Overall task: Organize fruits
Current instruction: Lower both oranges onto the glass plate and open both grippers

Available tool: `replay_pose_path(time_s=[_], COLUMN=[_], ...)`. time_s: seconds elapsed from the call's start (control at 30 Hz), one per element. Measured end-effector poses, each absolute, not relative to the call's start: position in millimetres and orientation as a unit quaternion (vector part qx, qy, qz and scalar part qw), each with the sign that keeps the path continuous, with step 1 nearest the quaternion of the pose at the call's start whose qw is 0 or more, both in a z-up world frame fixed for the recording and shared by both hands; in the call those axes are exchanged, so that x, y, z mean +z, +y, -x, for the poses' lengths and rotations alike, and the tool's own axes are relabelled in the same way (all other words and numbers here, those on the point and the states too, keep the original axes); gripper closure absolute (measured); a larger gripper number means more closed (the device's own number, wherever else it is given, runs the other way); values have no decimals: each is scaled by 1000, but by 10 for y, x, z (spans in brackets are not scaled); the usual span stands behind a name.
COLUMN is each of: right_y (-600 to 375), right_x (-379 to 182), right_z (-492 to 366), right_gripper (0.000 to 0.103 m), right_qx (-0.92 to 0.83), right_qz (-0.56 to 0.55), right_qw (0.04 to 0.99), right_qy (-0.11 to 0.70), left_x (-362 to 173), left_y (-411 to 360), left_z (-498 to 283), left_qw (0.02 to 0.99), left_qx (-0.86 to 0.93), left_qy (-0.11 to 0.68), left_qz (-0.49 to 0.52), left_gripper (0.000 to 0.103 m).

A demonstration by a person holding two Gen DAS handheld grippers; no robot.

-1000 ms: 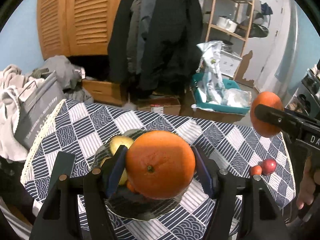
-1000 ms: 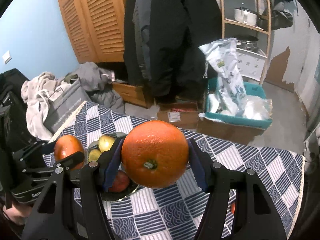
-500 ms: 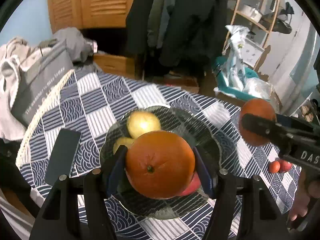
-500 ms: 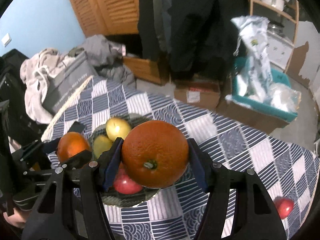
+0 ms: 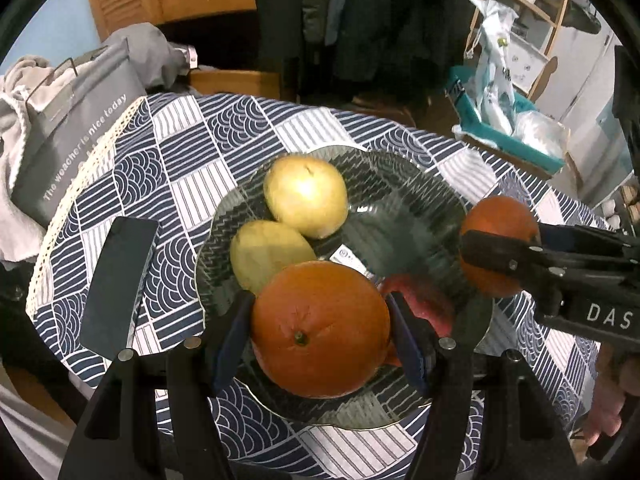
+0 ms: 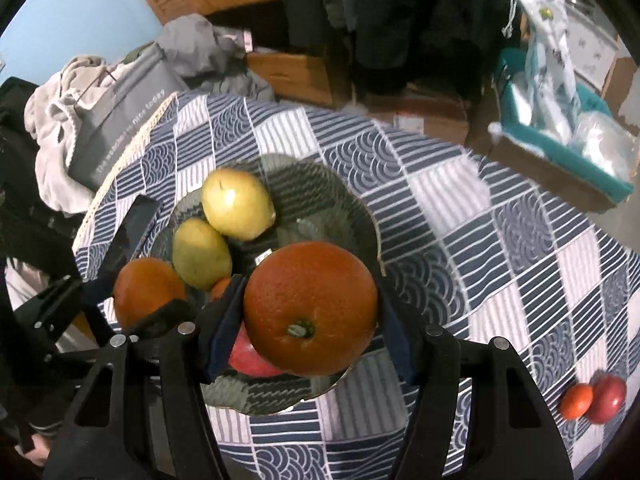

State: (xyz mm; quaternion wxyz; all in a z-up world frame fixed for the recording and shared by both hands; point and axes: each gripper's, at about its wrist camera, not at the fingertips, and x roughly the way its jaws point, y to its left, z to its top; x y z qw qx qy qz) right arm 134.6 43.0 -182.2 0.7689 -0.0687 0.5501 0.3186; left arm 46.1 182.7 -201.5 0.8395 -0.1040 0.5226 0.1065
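My left gripper (image 5: 320,330) is shut on a large orange (image 5: 320,328) above the near side of a dark glass plate (image 5: 400,184). My right gripper (image 6: 310,312) is shut on a second orange (image 6: 310,306) over the plate's right edge (image 6: 320,176); that orange also shows in the left wrist view (image 5: 500,224). The plate holds a yellow pear (image 5: 306,196), a green-yellow mango (image 5: 268,252) and a red apple (image 6: 252,356). A small tangerine (image 6: 220,286) peeks out behind the mango. The left-held orange shows in the right wrist view (image 6: 146,290).
A small orange fruit (image 6: 576,400) and a red fruit (image 6: 608,398) lie on the blue patterned tablecloth (image 6: 500,240) at the right. A dark phone (image 5: 118,284) lies left of the plate. A grey bag (image 5: 76,136) and clothes sit beyond the table's left edge.
Both grippers, each holding its orange, have moved forward and down over the plate. The plate and its fruit now fill the middle of both views.
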Motion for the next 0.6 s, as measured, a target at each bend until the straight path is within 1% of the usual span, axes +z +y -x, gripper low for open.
replay_pose_path(time_s=[0.6], right_y=[521], right_x=[-2069], right_z=[-1324], right_gripper=[38], right_qx=[330], right_qz=[42], right_qw=[733], right_qy=[593], left_x=[-2223], left_y=[1769], left_z=[-468], left_qw=[821], left_qx=[93], left_qy=[550], left_qz=[124], left_gripper=[34])
